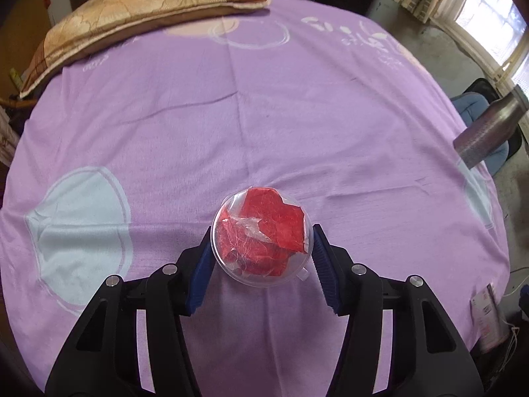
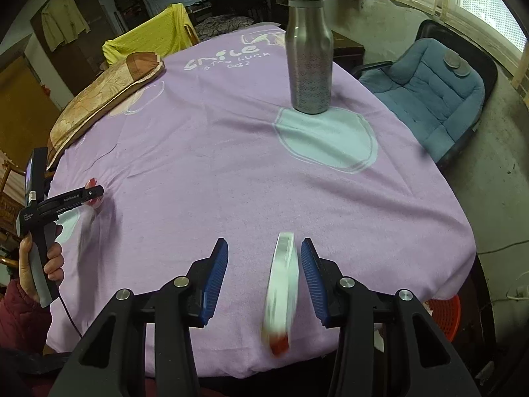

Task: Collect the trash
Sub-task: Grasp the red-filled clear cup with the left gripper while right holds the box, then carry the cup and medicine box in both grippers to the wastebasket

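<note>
Trash: clear cup (image 1: 261, 235) holding red wrapper, on purple-clothed counter (image 1: 264, 115), between left gripper (image 1: 262, 254) fingers, touching, apparently clamped. Right gripper (image 2: 264, 274) fingers apart; blurred disc (image 2: 281, 287) between, seemingly loose. Step: pickup. Next: lift, find bin.

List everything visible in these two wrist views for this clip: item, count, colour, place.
Clear round container: 1, transparent with red crumpled material inside, on the bedsheet between the left claw's fingers.
Blurred disc-shaped piece: 1, whitish with a red end, on edge between the right claw's fingers, nearer its right finger; not sharp enough to identify.
Metal bottle: 1, silver-grey, upright on the sheet's far right.
Bedsheet: 1, lilac with pale blue circles and white lettering, covering the surface.
Pillow: 1, tan and brown, far left edge.
Padded chair: 1, blue, right of the bed.
Yellow cloth: 1, draped beyond the pillow.
Red basket: 1, on the floor, lower right.
Left claw: black, blue pads, flanking the container.
Right claw: black, blue pads, open.
</note>
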### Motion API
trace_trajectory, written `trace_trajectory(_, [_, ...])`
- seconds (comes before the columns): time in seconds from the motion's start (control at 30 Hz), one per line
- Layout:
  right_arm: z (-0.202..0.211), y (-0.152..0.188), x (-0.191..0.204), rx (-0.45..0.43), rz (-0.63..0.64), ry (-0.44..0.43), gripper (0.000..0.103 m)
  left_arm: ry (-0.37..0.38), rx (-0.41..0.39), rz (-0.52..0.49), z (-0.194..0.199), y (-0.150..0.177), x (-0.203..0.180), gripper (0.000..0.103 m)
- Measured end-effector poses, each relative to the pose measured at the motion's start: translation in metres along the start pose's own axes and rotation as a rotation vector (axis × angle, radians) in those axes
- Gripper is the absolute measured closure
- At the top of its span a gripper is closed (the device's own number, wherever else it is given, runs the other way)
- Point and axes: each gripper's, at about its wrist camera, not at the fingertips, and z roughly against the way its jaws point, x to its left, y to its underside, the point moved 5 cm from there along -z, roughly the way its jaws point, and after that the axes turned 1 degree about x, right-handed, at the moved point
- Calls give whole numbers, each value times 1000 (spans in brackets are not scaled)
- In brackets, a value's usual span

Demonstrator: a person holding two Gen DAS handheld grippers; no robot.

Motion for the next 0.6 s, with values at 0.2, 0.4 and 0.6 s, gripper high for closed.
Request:
trace_trajectory(0.2, [-18,-3,7,59,30,-9,57,4,-56,-8,33,2,-6,47])
trace_trajectory(0.4, [-40,14,15,199,82,-60,46,7,-55,-2,49,13,-6,47])
trace_trajectory(0.6, [-59,33,28,297,159,-54,42,-2,-36,-6,48,23,-11,47])
